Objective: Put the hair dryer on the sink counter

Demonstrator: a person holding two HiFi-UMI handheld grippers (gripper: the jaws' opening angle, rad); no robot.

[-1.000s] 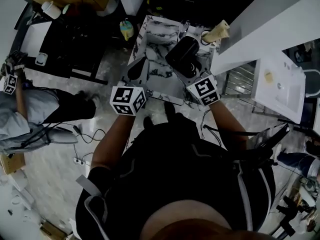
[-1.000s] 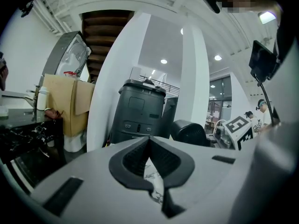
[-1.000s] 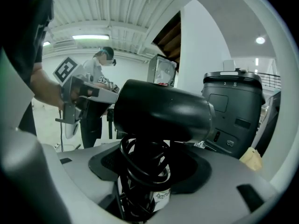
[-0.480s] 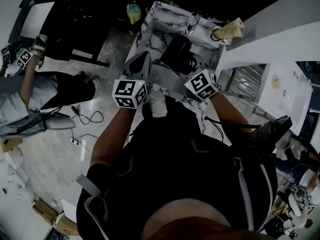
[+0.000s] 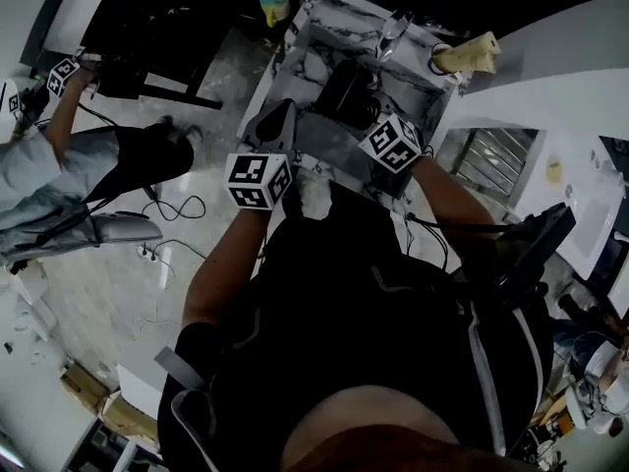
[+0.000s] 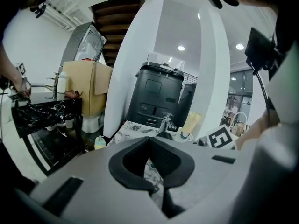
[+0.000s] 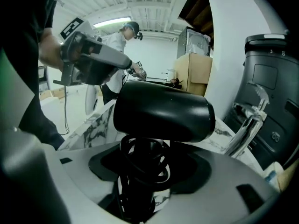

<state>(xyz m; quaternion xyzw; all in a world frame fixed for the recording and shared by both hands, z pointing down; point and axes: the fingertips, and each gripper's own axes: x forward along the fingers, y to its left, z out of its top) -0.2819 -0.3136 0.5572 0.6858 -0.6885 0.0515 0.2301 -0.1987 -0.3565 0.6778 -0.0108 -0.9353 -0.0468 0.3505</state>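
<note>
My right tongs [image 7: 142, 181]: clenched on the hair dryer [image 7: 161, 111] handle, frame centre.
My left tongs [image 6: 152, 167]: closed, empty.
Marble surface [image 7: 91, 127]: lower left, behind dryer.

The marble-patterned sink counter [image 5: 313, 59] spreads ahead of the right claw [image 7: 149, 169]. Beyond the claw a chrome faucet [image 5: 392, 29] stands on it, and further right stands possibly a beige bottle [image 5: 468, 54].
</note>
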